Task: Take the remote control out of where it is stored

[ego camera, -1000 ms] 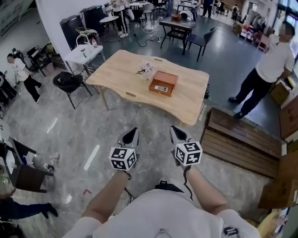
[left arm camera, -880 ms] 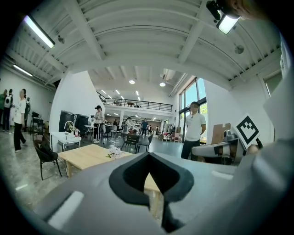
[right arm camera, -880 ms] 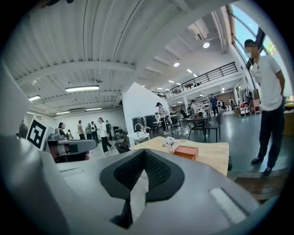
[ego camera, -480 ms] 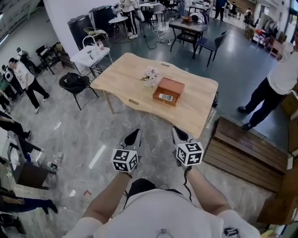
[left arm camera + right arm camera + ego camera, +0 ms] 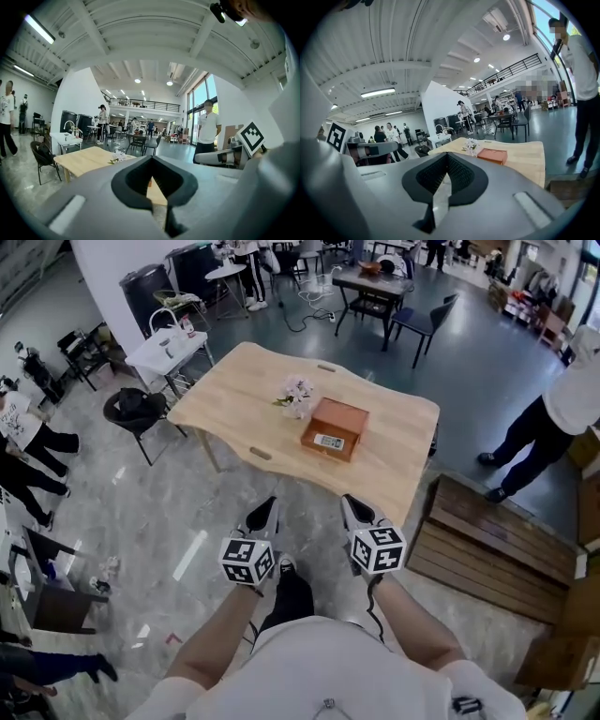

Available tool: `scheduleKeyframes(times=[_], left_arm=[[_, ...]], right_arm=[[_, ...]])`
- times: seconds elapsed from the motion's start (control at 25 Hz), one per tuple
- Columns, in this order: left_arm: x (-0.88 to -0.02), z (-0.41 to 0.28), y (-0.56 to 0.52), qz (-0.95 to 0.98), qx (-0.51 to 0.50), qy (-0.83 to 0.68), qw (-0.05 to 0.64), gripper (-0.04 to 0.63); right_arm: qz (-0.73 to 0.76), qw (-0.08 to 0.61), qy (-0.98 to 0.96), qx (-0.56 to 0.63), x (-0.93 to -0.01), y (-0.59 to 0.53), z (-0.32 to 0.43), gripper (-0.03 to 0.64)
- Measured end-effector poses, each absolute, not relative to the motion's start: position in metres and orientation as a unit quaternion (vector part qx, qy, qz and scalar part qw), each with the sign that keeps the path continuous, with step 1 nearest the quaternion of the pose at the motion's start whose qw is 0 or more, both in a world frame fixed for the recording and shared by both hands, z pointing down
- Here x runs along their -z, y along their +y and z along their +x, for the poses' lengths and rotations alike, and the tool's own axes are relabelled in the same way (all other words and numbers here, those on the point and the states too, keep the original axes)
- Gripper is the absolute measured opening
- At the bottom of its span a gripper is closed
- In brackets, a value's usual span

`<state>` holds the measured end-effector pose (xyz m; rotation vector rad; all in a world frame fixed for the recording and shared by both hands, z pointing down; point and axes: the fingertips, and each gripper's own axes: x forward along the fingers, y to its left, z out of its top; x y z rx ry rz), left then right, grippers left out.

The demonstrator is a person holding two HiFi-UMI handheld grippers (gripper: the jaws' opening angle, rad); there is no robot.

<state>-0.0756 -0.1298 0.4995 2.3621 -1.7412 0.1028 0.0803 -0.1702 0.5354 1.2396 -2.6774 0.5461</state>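
Holding both tools low in front of the body, the person stands short of the table. The left gripper (image 5: 267, 507) has its jaws pressed together with nothing between them, and the right gripper (image 5: 352, 505) is likewise closed and empty. In the gripper views their dark ribbed pads meet at the tip. Each carries a cube with black and white square markers, the left cube (image 5: 247, 560) and the right cube (image 5: 378, 548) side by side but apart.

Ahead of the tips lies a strip of open floor (image 5: 187, 512), grey, marbled and glossy, running up to the near edge of the table (image 5: 244, 399). That edge is wavy with rounded corners, and the top is pale matte wood. A slatted dark wooden platform (image 5: 487, 531) sits low to the right, near the table's near right corner.

Near the table's middle rests an orange-brown box (image 5: 335, 427), flat and rectangular, well apart from both grippers. A small pale patch sits on its lid; whether that is the remote control or a label cannot be told. Just beside the box, on its far left, is a bunch of pale flowers (image 5: 298, 395).

A black chair (image 5: 136, 409) stands off the table's left end. A person in a white top (image 5: 553, 418) stands on the darker floor to the right.
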Motion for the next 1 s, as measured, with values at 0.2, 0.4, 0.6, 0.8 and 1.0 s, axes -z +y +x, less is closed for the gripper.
scheduleKeyframes(times=[0.2,0.4,0.6,0.8,1.0], left_arm=[[-0.492,-0.093,-0.193,0.815,-0.029,-0.569,0.105,0.0],[-0.492,-0.122,-0.264,0.83,-0.029,-0.545,0.113,0.0],[-0.496,-0.152,-0.332,0.849,-0.032,-0.514,0.118,0.0],[-0.498,-0.173,-0.386,0.861,-0.028,-0.493,0.121,0.0],[-0.51,-0.184,-0.426,0.864,-0.028,-0.484,0.136,0.0]], right_arm=[[0.425,0.081,-0.884,-0.181,-0.533,-0.22,0.058,0.028],[0.452,0.074,-0.869,-0.186,-0.529,-0.286,0.029,0.028],[0.471,0.079,-0.859,-0.186,-0.531,-0.352,-0.014,0.028],[0.484,0.081,-0.85,-0.191,-0.534,-0.398,-0.044,0.028],[0.494,0.084,-0.843,-0.196,-0.541,-0.431,-0.052,0.028]])
